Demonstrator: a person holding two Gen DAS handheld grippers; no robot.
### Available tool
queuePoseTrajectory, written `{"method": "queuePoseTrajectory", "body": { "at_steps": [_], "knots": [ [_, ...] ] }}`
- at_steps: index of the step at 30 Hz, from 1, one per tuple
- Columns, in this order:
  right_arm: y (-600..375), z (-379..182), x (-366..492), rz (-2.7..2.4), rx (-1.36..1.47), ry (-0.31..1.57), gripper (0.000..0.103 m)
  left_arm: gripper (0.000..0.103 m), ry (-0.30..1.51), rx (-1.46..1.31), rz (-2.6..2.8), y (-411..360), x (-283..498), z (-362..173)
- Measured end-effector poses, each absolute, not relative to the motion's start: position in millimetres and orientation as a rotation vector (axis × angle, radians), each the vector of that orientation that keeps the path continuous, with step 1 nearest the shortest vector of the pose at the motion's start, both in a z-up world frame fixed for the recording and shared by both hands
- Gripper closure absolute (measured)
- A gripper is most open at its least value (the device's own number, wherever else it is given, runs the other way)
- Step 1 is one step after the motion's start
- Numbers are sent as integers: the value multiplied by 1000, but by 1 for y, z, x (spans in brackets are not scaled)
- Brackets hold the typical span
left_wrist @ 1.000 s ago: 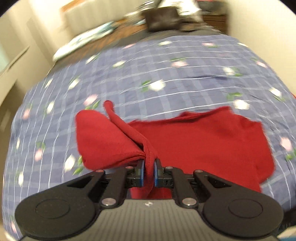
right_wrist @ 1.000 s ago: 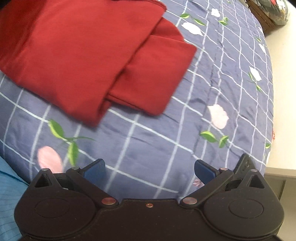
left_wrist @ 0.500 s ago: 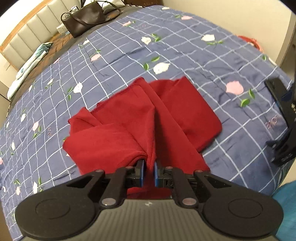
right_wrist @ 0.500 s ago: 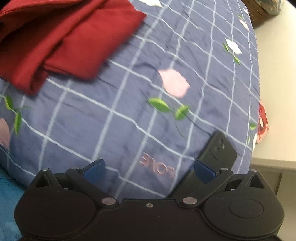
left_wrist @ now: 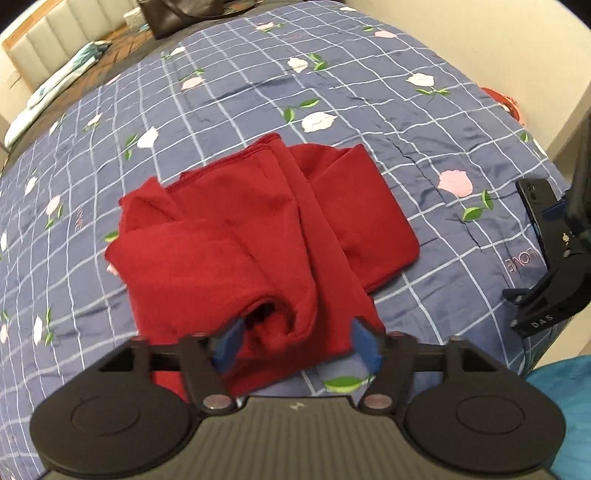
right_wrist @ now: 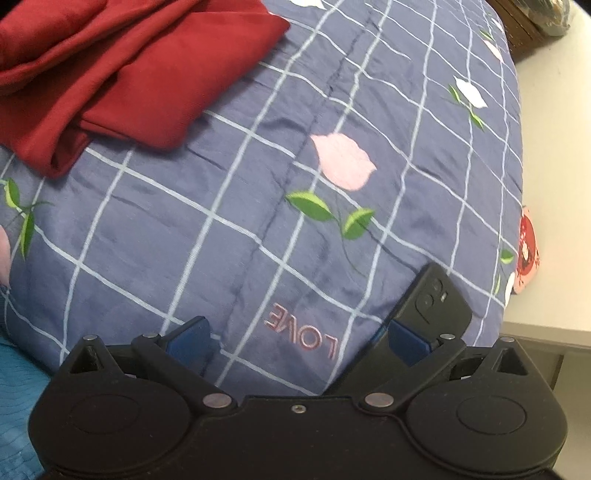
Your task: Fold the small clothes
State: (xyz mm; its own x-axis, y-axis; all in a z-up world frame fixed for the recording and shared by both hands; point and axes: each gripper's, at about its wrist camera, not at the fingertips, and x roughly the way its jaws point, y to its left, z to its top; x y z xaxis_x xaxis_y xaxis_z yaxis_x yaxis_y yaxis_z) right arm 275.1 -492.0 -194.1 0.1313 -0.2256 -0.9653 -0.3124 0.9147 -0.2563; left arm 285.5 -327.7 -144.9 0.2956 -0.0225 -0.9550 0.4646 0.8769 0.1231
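Bed: I see a wide bed [left_wrist: 369,85] filling both views, dressed in a blue-grey quilt with a pale grid, pink and white flowers and stitched "LOVE" lettering.
Red garment [left_wrist: 258,236]: I see it lying partly folded on the quilt, near the middle, with loose layers overlapping.
Black phone [right_wrist: 428,306]: I see it lying camera side up on the quilt at the near right edge, well apart from the garment.
Dark bag [left_wrist: 177,14]: at the far end, by the headboard.
Patterned cloth [left_wrist: 55,88]: far left, along the bed's edge.
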Motion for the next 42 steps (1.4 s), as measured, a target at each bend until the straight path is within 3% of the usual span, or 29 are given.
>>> {"method": "queuePoseTrajectory", "body": {
  "at_steps": [6, 12, 24, 35, 42],
  "knots": [
    [-478, -189, 285, 56, -419, 1431, 1, 8, 1270, 350, -271, -292, 272, -132],
    [-447, -162, 311, 36, -276, 1302, 1, 1, 1300, 273, -104, -233, 265, -121],
    [-313, -110, 367, 208, -121, 1118, 1, 1, 1437, 193, 290, -109, 282, -124],
    [-226, -134, 382, 242, -146, 1174, 1, 1, 1456, 298, 248, -68, 279, -118],
    [-251, -140, 389, 61, -57, 1176, 1, 1, 1450, 332, 224, -58, 289, -117]
  ]
}}
